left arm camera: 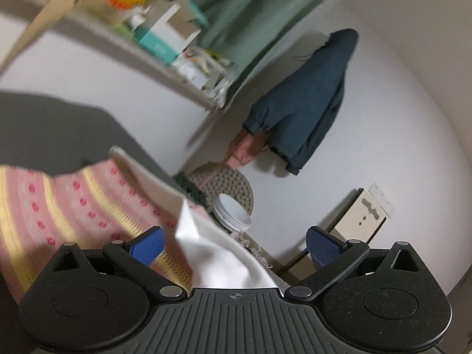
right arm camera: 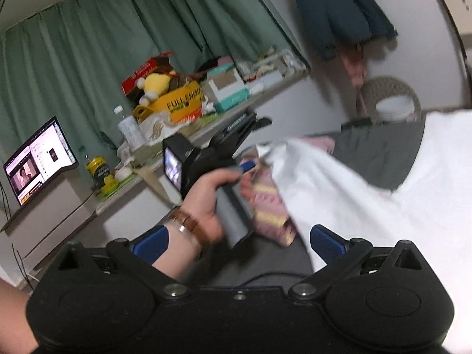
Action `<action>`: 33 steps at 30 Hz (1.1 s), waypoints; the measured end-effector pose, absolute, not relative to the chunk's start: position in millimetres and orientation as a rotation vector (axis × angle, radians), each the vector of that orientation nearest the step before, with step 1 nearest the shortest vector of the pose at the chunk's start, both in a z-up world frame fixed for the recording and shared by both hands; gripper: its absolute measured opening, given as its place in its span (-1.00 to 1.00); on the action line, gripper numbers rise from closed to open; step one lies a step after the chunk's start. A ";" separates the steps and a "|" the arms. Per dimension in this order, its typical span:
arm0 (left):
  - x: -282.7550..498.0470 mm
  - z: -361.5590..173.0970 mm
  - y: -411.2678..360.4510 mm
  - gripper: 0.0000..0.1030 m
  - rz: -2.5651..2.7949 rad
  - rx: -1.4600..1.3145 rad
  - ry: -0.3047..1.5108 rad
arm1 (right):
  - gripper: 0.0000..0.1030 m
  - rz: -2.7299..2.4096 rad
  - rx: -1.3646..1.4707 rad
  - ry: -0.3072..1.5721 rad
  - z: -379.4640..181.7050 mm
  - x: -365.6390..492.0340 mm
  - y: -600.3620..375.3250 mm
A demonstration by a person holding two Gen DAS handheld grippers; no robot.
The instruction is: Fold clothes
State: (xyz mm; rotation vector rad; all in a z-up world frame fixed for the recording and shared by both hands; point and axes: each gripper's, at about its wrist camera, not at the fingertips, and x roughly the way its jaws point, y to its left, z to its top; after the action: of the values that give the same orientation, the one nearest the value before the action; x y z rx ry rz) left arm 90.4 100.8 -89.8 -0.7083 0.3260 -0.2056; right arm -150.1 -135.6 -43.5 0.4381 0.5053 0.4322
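Observation:
A white garment (left arm camera: 215, 253) (right arm camera: 368, 194) lies rumpled over a pink patterned garment (left arm camera: 73, 206) (right arm camera: 268, 206) with yellow stripes, both on a dark grey bed sheet (left arm camera: 59, 129) (right arm camera: 380, 153). My left gripper (left arm camera: 234, 246) is open, and a fold of the white garment rises between its blue pads (left arm camera: 147, 246) without being clamped. In the right wrist view a hand (right arm camera: 206, 197) holds the left gripper (right arm camera: 244, 166) at the edge of the white garment, over the pink one. My right gripper (right arm camera: 238, 243) is open, above the sheet, with nothing held.
A long shelf (right arm camera: 265, 94) along the green curtain (right arm camera: 88, 44) carries boxes, a yellow plush toy (right arm camera: 155, 84), bottles and cans. A lit laptop (right arm camera: 38, 162) stands at the left. A dark blue jacket (left arm camera: 306, 103) hangs on the wall above a woven stool (right arm camera: 389, 94).

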 end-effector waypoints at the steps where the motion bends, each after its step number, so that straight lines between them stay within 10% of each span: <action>1: 93.4 -93.4 100.3 0.99 -0.208 -0.719 0.333 | 1.00 0.431 0.442 0.517 -46.2 -151.2 -133.5; 9: 106.0 -95.8 78.3 0.85 -0.215 -0.617 0.377 | 1.00 0.390 0.519 0.598 -67.0 -164.1 -135.4; 23: 119.0 -116.3 115.1 -0.98 -0.176 -0.812 0.347 | 1.00 0.357 0.537 0.616 -64.9 -169.9 -132.8; 33: 107.3 -78.9 91.8 -0.99 -0.344 -0.677 0.192 | 1.00 0.308 0.562 0.604 -55.4 -180.7 -142.8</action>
State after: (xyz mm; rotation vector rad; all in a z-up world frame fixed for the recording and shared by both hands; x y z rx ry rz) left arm 107.3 91.8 -78.9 -0.6770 0.1922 -0.3442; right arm -180.7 -142.8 -55.4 0.5621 0.6036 0.3083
